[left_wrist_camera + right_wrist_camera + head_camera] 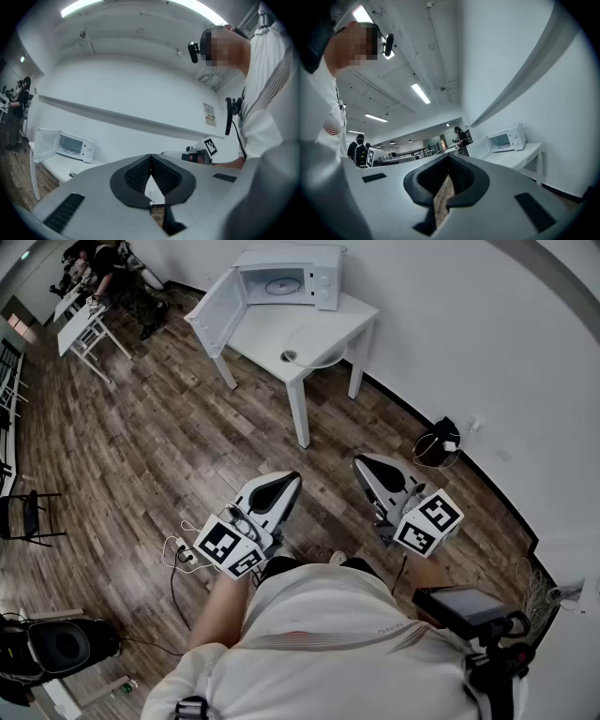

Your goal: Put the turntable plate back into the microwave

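Note:
The white microwave stands on a white table by the far wall, its door swung wide open to the left. A clear glass turntable plate lies on the table in front of it, with a small dark ring beside it. My left gripper and right gripper are held level over the wood floor, well short of the table, both shut and empty. The left gripper view shows the microwave far off to the left. In the right gripper view the microwave sits at the right.
A power strip with cables lies on the floor by my left side. A black bag sits against the right wall. A dark chair stands at the left, and other tables with people are at the far left.

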A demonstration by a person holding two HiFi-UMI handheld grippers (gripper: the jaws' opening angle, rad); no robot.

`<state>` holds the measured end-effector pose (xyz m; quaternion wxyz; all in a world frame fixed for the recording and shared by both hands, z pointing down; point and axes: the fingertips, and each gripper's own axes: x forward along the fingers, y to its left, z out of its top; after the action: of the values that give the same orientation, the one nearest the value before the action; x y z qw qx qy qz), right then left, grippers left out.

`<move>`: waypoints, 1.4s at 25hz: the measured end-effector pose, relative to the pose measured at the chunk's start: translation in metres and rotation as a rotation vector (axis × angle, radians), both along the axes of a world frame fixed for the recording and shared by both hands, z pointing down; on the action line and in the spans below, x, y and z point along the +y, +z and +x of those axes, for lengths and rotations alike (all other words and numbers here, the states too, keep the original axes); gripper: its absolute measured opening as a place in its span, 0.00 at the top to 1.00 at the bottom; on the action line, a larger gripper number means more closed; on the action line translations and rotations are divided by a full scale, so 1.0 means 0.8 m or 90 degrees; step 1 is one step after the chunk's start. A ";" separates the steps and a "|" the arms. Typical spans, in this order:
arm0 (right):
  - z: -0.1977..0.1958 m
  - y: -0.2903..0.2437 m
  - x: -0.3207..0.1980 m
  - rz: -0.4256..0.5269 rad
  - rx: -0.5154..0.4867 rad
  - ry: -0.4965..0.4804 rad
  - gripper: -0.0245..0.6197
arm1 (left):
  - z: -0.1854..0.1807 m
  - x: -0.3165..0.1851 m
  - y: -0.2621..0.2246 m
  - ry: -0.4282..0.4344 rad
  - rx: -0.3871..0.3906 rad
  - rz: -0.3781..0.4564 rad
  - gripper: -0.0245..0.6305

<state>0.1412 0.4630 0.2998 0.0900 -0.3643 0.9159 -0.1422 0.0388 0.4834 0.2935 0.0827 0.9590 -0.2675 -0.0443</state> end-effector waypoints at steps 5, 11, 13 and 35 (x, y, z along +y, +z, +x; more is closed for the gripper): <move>0.043 0.019 -0.018 -0.037 -0.021 0.013 0.96 | 0.038 0.003 0.017 -0.008 -0.007 0.000 0.95; 0.046 0.050 -0.030 -0.069 -0.012 -0.002 0.96 | 0.043 -0.014 0.042 -0.017 0.004 -0.027 0.95; 0.044 0.054 -0.040 -0.074 -0.008 -0.001 0.96 | 0.044 -0.027 0.047 -0.014 0.014 -0.029 0.95; -0.052 0.060 -0.294 -0.094 0.055 0.029 0.96 | -0.065 -0.310 0.063 -0.007 0.042 -0.054 0.95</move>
<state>0.0997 0.2279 0.3477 0.0267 -0.3964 0.8975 -0.1915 -0.0130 0.2353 0.3439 0.1317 0.9511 -0.2716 -0.0652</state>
